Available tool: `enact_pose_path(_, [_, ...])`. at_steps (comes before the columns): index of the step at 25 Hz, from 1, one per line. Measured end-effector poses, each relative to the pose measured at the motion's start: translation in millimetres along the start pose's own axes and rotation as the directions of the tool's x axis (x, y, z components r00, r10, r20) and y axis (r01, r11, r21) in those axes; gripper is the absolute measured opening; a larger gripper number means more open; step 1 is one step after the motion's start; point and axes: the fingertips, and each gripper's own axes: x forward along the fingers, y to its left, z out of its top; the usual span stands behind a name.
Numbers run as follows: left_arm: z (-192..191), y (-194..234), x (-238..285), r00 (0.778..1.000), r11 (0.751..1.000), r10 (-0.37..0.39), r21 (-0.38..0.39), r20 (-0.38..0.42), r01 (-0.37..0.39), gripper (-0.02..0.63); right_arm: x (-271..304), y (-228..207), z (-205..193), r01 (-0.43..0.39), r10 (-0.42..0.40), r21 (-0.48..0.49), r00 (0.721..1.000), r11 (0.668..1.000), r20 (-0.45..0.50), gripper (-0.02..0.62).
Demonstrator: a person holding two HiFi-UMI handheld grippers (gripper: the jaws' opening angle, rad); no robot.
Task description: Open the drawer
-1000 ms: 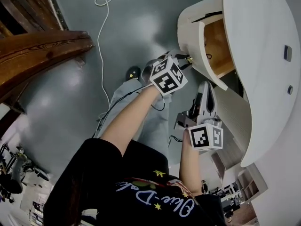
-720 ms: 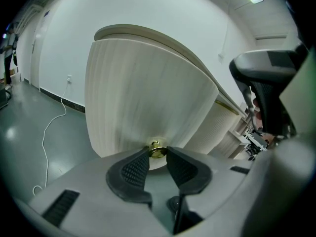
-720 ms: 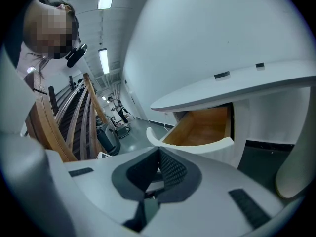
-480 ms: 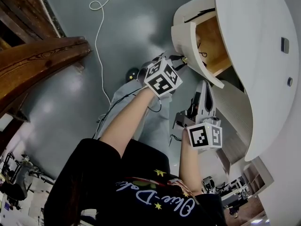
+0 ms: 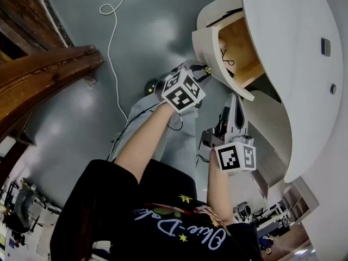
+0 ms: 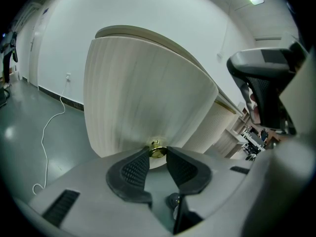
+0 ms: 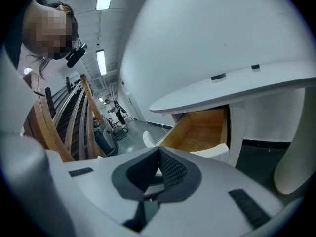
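The white desk [image 5: 293, 64] has a drawer [image 5: 208, 48] with a curved ribbed front, pulled out so its wooden inside shows. In the left gripper view that front [image 6: 143, 102] fills the middle, with a small brass knob [image 6: 157, 148] low on it. My left gripper [image 6: 157, 154] is shut on the knob, one black pad on each side; the head view shows this left gripper [image 5: 202, 69] at the drawer's front. My right gripper [image 5: 235, 99] hangs lower, beside the desk, apart from the drawer. Its pads meet at the tip, so the right gripper [image 7: 159, 154] is shut on nothing.
A white cable [image 5: 111, 42] trails over the grey floor. A wooden stair rail [image 5: 49, 69] stands at the left. Below the drawer is a ribbed cabinet front [image 5: 266, 129]. A black office chair [image 6: 266, 88] is at the right of the left gripper view.
The head view has drifted, so drawer and left gripper sit slightly further left and up. The left gripper stays on the knob. The right gripper has kept still.
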Motion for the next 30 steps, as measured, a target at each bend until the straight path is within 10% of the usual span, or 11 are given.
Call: enact_pose_path(30, [-34.4,-11.1,-27.5,0.996,0.997,0.073,-0.005,0.043,-0.073,0.106,-62.2,-8.0,-22.6,-0.032,0.032,-0.043,0.999,0.999,0.006,-0.002])
